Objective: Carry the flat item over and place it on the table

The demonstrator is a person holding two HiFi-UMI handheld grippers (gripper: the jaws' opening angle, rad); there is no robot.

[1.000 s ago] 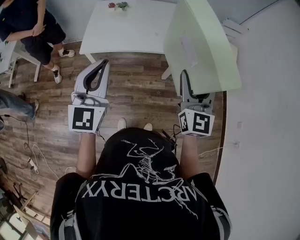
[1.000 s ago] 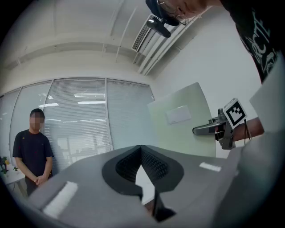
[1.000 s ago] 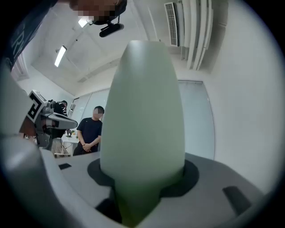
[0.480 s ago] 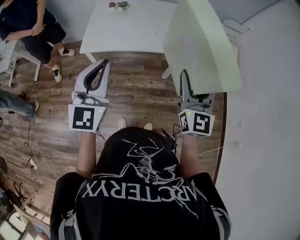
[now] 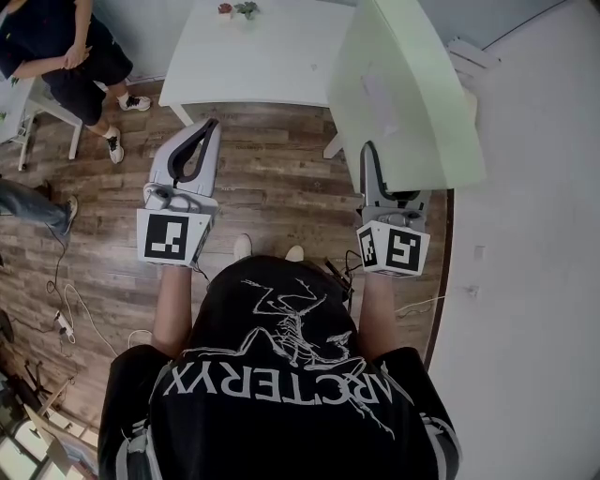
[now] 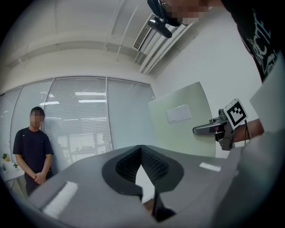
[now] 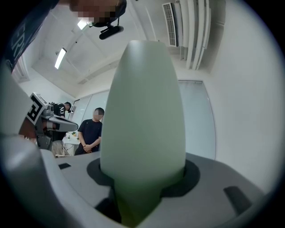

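Observation:
A large pale green flat board [image 5: 403,84] stands on edge above the wooden floor, and my right gripper [image 5: 371,157] is shut on its near edge. In the right gripper view the board [image 7: 142,111] rises from between the jaws of the right gripper [image 7: 141,180] and fills the middle. My left gripper [image 5: 202,129] is shut with nothing in it, level and to the left of the board; its tips meet in the left gripper view [image 6: 140,148], where the board [image 6: 178,129] and right gripper [image 6: 201,130] show at right. The white table [image 5: 253,56] lies ahead.
Small potted plants [image 5: 236,11] sit at the table's far edge. A seated person [image 5: 66,56] on a white chair [image 5: 42,112] is at upper left, another person's leg [image 5: 28,211] at left. Cables [image 5: 66,309] trail on the floor. A white wall [image 5: 525,234] runs along the right.

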